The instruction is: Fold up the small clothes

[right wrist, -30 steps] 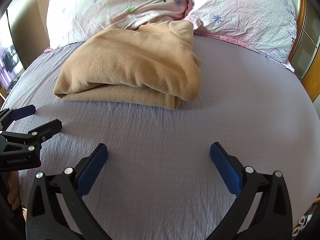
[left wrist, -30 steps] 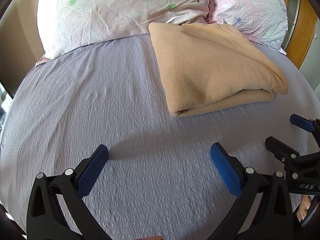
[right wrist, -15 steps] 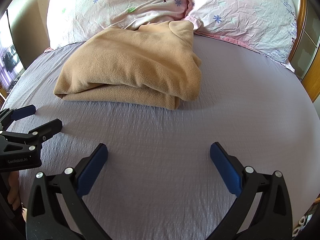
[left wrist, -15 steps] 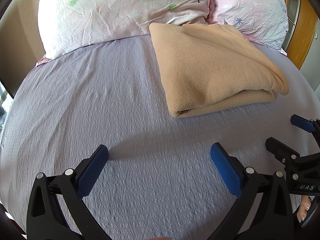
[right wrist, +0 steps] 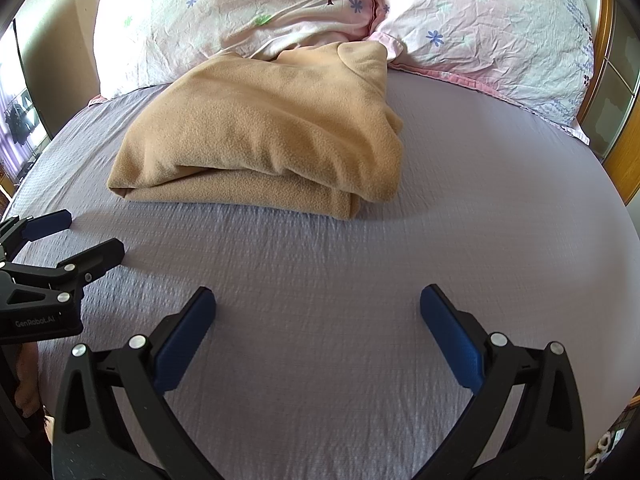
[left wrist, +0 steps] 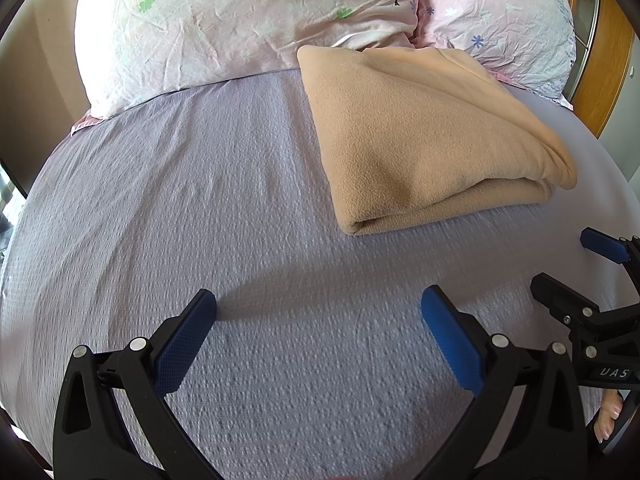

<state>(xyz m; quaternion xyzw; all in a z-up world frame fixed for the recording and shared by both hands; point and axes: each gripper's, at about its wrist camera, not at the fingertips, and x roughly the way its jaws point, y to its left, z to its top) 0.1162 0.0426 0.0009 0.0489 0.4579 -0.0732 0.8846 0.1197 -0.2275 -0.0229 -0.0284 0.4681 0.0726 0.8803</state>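
A tan fleece garment (left wrist: 424, 136) lies folded in a thick stack on the lilac bed sheet (left wrist: 200, 200), its far edge against the pillows. It also shows in the right wrist view (right wrist: 272, 132). My left gripper (left wrist: 318, 312) is open and empty, low over the bare sheet, short of the garment's near left corner. My right gripper (right wrist: 318, 308) is open and empty, over the sheet in front of the garment's near right corner. Each gripper shows at the edge of the other's view, the right one (left wrist: 568, 272) and the left one (right wrist: 84, 240).
Two pink floral pillows (right wrist: 248, 12) (right wrist: 492, 32) lie along the head of the bed. A wooden headboard frame (left wrist: 600, 60) stands at the far right. A wall (left wrist: 36, 80) borders the bed on the left.
Both grippers have crept slightly; the garment sits a touch further right in the left wrist view. Both stay open and empty.
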